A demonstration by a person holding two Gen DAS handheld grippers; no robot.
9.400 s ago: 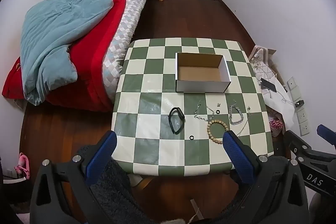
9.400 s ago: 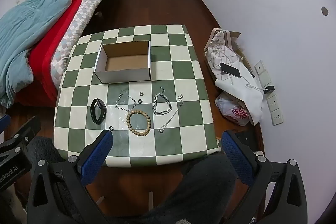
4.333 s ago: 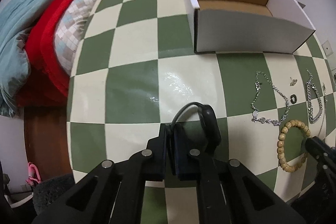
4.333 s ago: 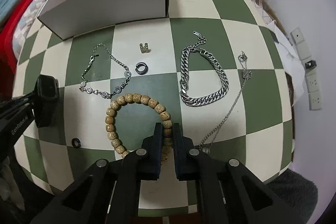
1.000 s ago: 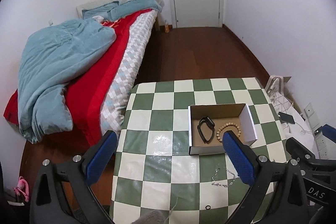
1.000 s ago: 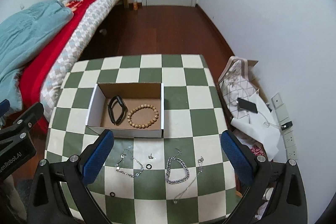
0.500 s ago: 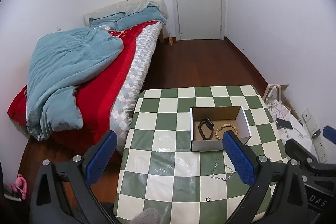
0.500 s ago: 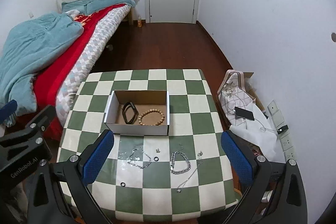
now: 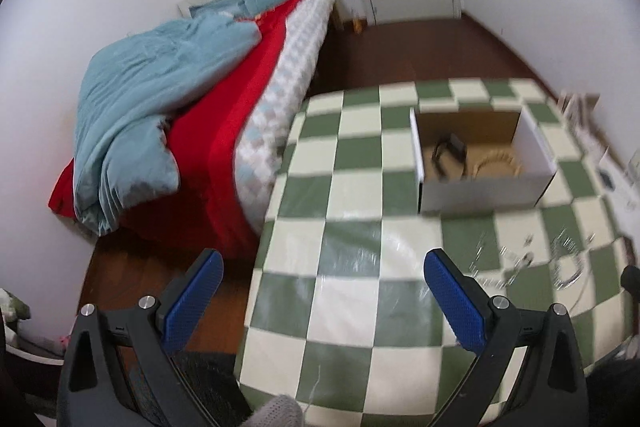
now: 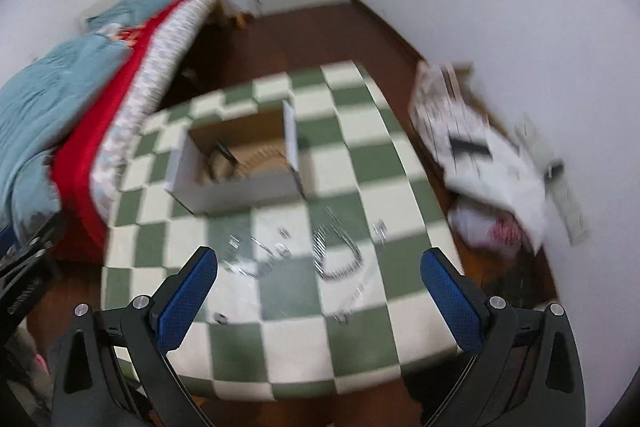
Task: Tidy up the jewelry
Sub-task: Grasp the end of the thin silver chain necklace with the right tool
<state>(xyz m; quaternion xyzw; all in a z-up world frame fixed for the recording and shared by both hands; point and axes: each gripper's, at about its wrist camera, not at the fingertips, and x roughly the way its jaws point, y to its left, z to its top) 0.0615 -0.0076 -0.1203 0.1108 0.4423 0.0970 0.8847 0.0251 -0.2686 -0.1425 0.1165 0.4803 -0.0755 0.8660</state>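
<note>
Both views are motion-blurred, the right one worse. The chains (image 10: 338, 255) ahead between the right fingers (image 10: 187, 297) smear into silvery streaks; links cannot be made out. A small dark ring (image 10: 219, 317) lies just past the right gripper's (image 10: 318, 301) left fingertip. Beyond, the white cardboard box (image 9: 484, 187) holds a black band (image 9: 450, 157) and a bead bracelet (image 9: 496, 163), partly hidden by its wall. Both pairs of blue, dimpled fingers gape wide, empty, above the glossy checkered counter (image 9: 352, 291); left gripper (image 9: 322, 303).
</note>
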